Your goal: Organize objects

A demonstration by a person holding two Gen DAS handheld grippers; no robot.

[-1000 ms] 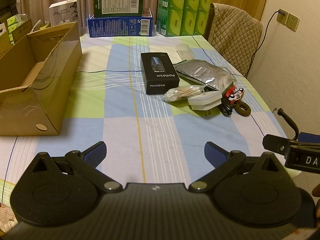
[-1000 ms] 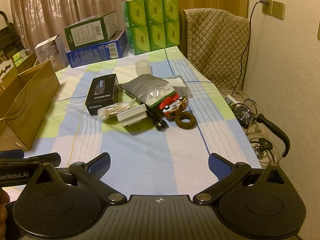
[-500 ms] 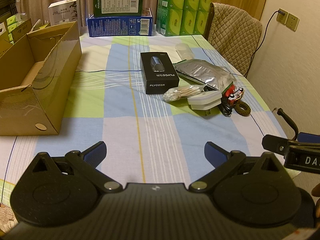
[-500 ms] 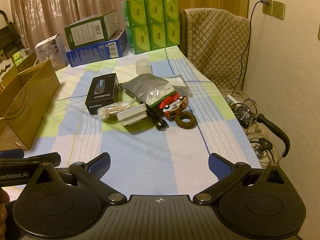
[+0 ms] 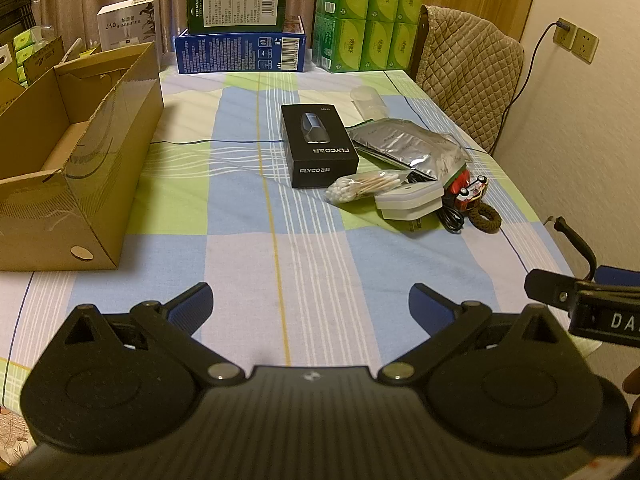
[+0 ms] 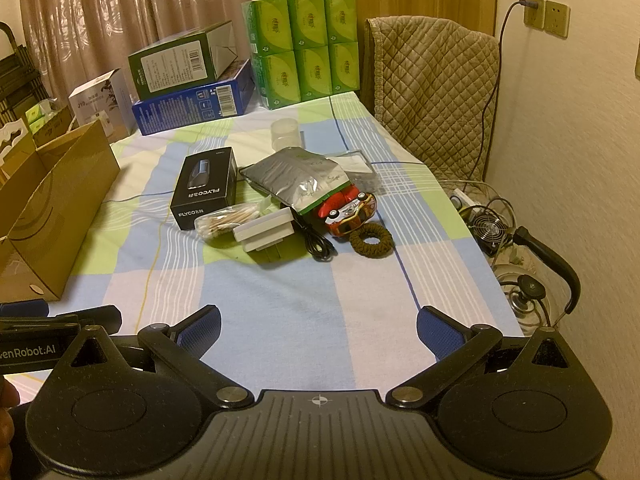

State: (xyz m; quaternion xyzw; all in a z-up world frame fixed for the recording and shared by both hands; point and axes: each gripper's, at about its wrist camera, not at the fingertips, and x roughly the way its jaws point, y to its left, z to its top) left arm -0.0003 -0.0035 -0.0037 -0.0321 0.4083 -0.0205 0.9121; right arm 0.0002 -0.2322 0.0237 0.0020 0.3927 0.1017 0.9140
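One open cardboard box stands at the left edge of the table; the part of its inside that shows holds nothing, though its near end wall hides the bottom there. Right of it, past a bare stretch of checked cloth, the loose things lie clustered: a black FLYCO box, then a bag of cotton swabs touching its near corner, a white flat case, and a silver foil pouch lying over a red toy car, which shows more fully in the right wrist view. A black cable and a brown hair tie lie just beside the car. A small translucent cup stands behind the pouch; whatever flat packet lies right of the pouch is too blurred to name.

The left gripper hangs over the near table edge, fingers spread wide, holding nothing. The right gripper is likewise apart and empty, well short of the cluster.

At the far end stand a blue box, a green box on it, and stacked green tissue packs. A quilted chair sits right, with a kettle partly cut off below.
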